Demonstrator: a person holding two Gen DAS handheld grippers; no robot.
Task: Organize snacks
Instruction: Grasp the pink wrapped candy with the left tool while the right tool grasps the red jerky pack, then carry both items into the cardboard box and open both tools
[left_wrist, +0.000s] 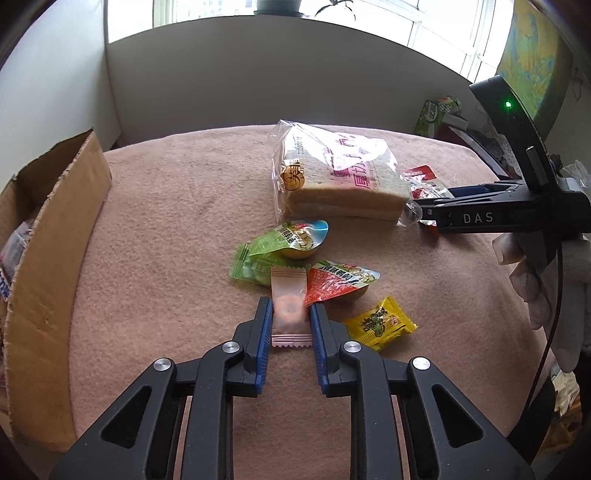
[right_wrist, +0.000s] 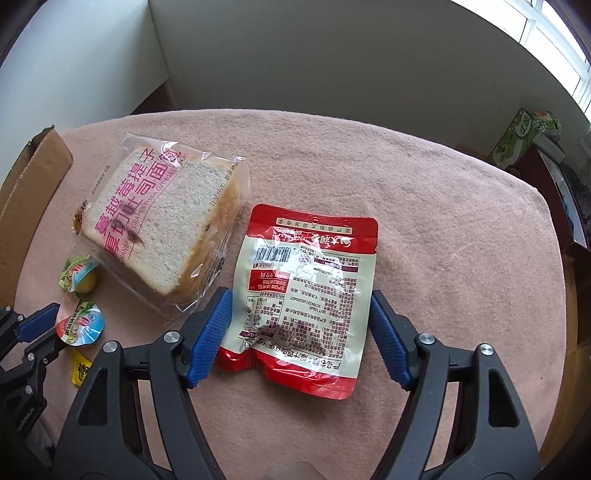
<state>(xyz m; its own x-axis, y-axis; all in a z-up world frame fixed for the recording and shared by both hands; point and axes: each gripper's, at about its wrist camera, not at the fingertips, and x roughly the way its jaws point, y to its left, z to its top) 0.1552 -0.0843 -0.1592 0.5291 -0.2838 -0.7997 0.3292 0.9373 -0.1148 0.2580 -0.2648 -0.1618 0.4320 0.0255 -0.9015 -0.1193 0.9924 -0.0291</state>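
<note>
- The pink cloth (left_wrist: 177, 229) has most snacks loose; the cardboard box (left_wrist: 55, 258) stands at nine o'clock.
- Left gripper (left_wrist: 290, 314) pinches the pink sachet (left_wrist: 288, 306) tight.
- Right gripper (right_wrist: 299, 325) stands wide around the red pouch (right_wrist: 306, 291); pads not clearly pressing.

A small pale-pink crimped sachet (left_wrist: 289, 314) is clamped upright on the pink cloth. Beside it lie a green wrapper (left_wrist: 255, 264), two foil-lidded jelly cups (left_wrist: 341, 282), and a yellow packet (left_wrist: 380, 323). A clear-bagged bread loaf (right_wrist: 162, 218) and a red-and-white pouch (right_wrist: 303, 295) lie flat, side by side.

Ahead of the grippers, a potted plant (left_wrist: 277, 5) stands on the windowsill; a green carton (right_wrist: 517, 142) sits far right.
</note>
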